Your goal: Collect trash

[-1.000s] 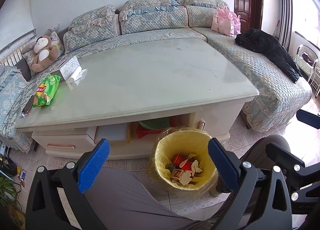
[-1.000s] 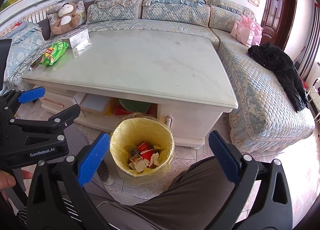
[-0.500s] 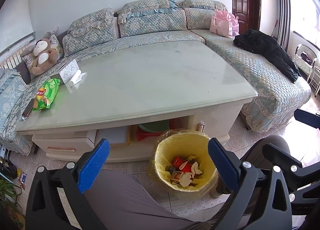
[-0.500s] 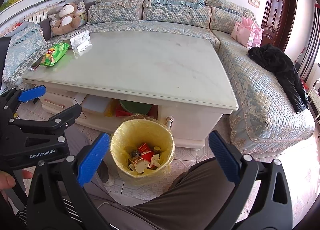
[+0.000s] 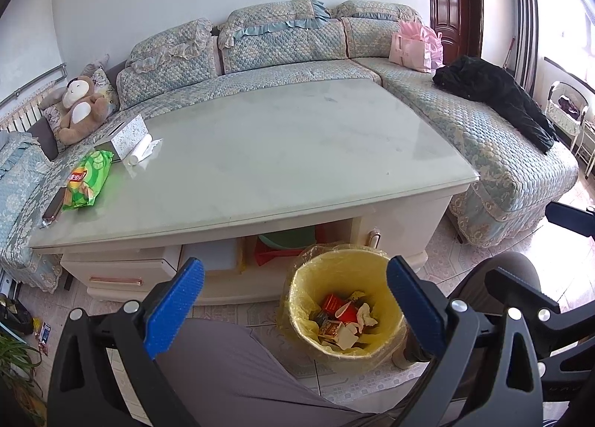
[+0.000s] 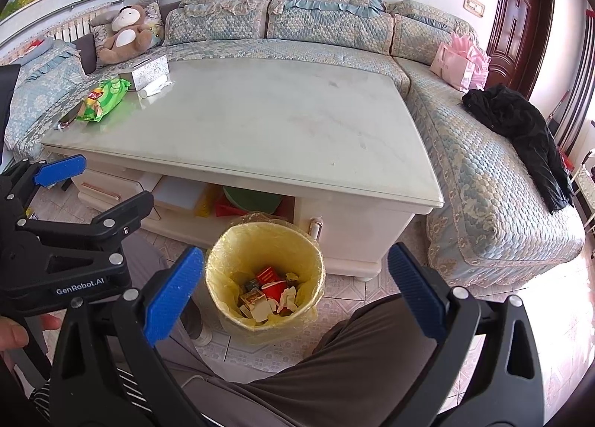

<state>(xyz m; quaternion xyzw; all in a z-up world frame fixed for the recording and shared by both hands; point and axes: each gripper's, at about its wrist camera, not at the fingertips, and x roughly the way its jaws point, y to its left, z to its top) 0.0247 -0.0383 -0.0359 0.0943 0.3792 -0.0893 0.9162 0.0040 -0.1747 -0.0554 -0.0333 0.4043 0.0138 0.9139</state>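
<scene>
With both grippers, left and right, empty and fingers wide apart over the bin, worktop centre looks cleared; chip bag remains at far-left corner.

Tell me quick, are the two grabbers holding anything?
Left gripper: open, holding nothing.
Right gripper: open, holding nothing.

Table top glossy, smooth, stone-like. Sofa quilted cloth. Bin liner thin crinkly yellow plastic. Chip bag shiny foil. Gripper pads ribbed blue, matt. Door dark polished wood.
</scene>
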